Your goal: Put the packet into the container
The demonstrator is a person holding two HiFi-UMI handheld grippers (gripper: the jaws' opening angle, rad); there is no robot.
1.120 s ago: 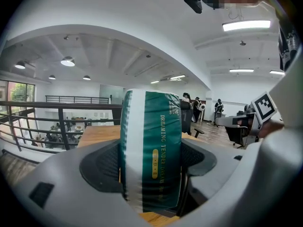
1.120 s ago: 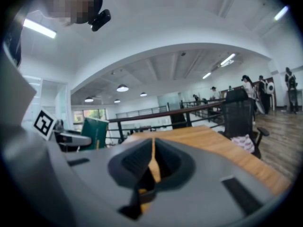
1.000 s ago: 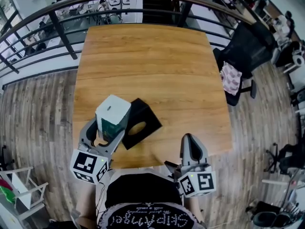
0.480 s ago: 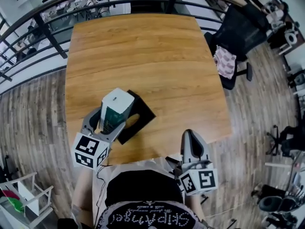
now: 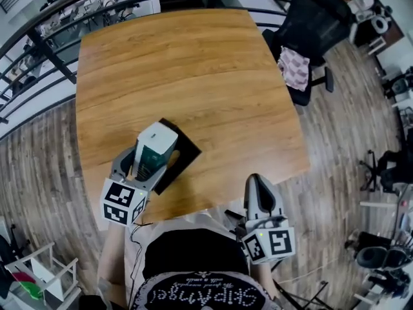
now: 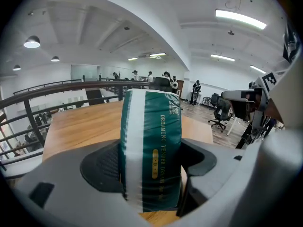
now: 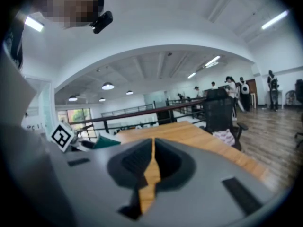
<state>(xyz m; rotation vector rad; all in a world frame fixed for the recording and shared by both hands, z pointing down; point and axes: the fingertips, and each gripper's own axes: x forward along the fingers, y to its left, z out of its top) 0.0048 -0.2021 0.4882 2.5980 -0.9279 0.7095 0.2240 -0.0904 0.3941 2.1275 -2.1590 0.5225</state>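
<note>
A green and white packet (image 5: 153, 152) stands upright between the jaws of my left gripper (image 5: 147, 163), which is shut on it. In the left gripper view the packet (image 6: 151, 152) fills the middle, squeezed at both sides by the grey jaws. It hangs over the black container (image 5: 178, 153) lying on the wooden table (image 5: 193, 76) near the front left; most of the container is hidden behind the packet. My right gripper (image 5: 260, 196) is shut and holds nothing, out over the table's front edge. Its jaws meet in the right gripper view (image 7: 152, 161).
A black office chair (image 5: 310, 28) with a pink cloth (image 5: 293, 68) on it stands to the right of the table. A dark railing (image 5: 39, 50) runs behind and to the left. Wooden floor surrounds the table.
The view has shifted so the table sits further left and up. The packet now covers more of the black container; the container's opening seen earlier is hidden. The right gripper holds its place.
</note>
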